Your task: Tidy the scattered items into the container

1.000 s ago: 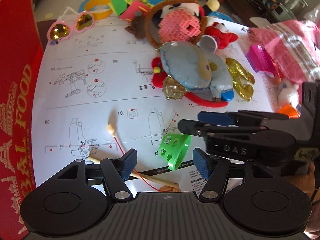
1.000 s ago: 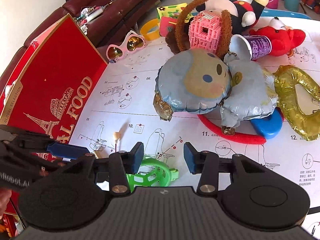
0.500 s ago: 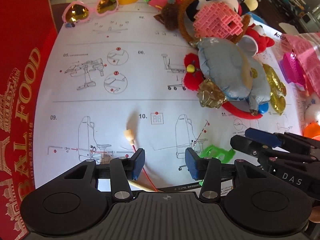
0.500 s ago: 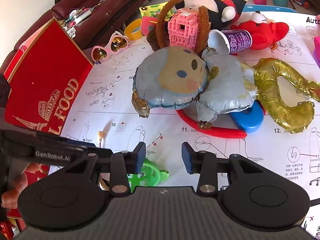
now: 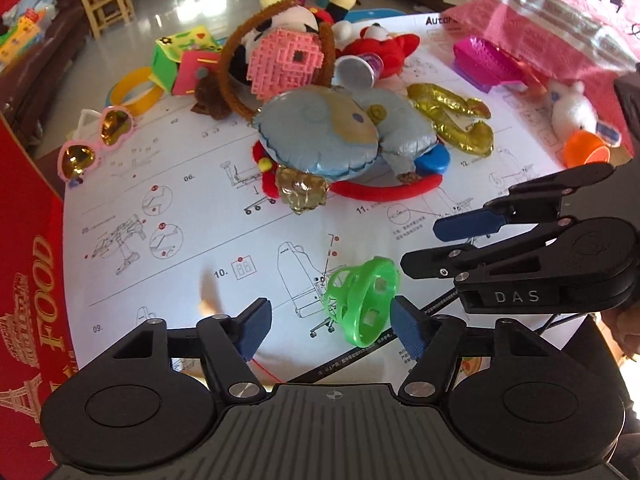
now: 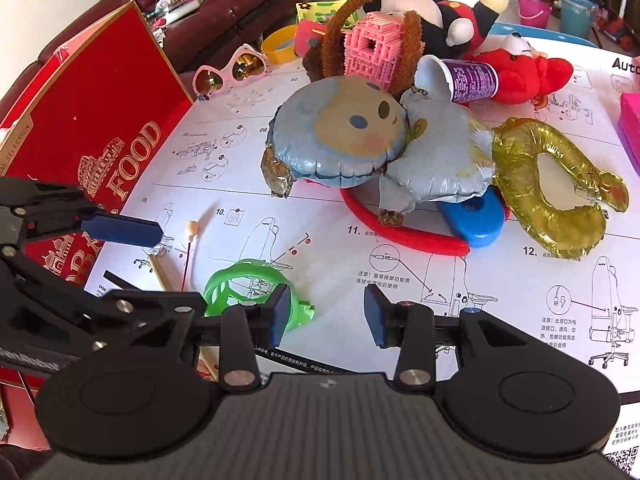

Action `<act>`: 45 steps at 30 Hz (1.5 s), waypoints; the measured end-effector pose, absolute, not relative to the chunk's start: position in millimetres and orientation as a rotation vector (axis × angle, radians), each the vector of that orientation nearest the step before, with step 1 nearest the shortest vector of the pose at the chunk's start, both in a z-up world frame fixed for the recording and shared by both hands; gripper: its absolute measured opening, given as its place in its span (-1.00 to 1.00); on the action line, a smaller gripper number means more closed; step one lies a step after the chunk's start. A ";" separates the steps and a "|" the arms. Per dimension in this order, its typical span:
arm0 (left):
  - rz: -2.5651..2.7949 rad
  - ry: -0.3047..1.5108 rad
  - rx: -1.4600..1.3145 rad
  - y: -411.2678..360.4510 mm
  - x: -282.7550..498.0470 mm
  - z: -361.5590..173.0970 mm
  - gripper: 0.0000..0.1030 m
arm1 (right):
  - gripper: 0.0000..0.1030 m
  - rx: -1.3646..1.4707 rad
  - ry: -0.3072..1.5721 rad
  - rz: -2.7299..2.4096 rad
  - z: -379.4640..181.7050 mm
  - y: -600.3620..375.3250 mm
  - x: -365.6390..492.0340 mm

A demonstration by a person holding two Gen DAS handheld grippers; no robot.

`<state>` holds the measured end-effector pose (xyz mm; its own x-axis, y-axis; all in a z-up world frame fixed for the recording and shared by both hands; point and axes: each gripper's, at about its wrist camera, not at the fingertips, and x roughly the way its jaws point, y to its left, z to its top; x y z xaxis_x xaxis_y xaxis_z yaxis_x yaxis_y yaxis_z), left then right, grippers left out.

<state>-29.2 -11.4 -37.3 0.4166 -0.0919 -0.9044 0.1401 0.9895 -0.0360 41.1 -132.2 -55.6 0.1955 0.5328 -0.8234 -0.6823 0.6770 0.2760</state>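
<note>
Left gripper (image 5: 333,330): black two-finger tool with blue pads, tilted steeply down, jaws standing wide and just been opening further; a green openwork plastic ring (image 5: 362,304) sits between the pads, close against the right one, contact not certain. Right gripper (image 6: 327,315): same black body, blue pads, also pitched down, jaws about half apart with nothing between them; its left pad overlaps the ring's edge in view. The two tools sit near each other, fingers (image 5: 468,222) crossing into each other's view. Part of a hand (image 5: 624,320) shows behind the right tool.
</note>
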 end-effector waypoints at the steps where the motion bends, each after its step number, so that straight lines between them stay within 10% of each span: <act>1: -0.137 1.139 0.042 -10.1 -26.9 -41.8 0.18 | -0.11 -0.165 1.073 0.859 -55.2 -132.5 40.6; 3: -0.121 1.165 -0.021 -0.5 -18.5 -49.2 -0.25 | -0.11 -0.159 1.071 0.860 -54.7 -133.2 39.8; 30: -0.043 1.208 -0.152 39.9 5.1 -74.5 -0.02 | -0.43 -0.187 1.132 0.867 -65.1 -84.5 52.4; 45: -0.005 1.235 -0.194 40.5 16.0 -83.6 -0.51 | -0.71 -0.119 1.137 0.871 -71.7 -88.8 53.3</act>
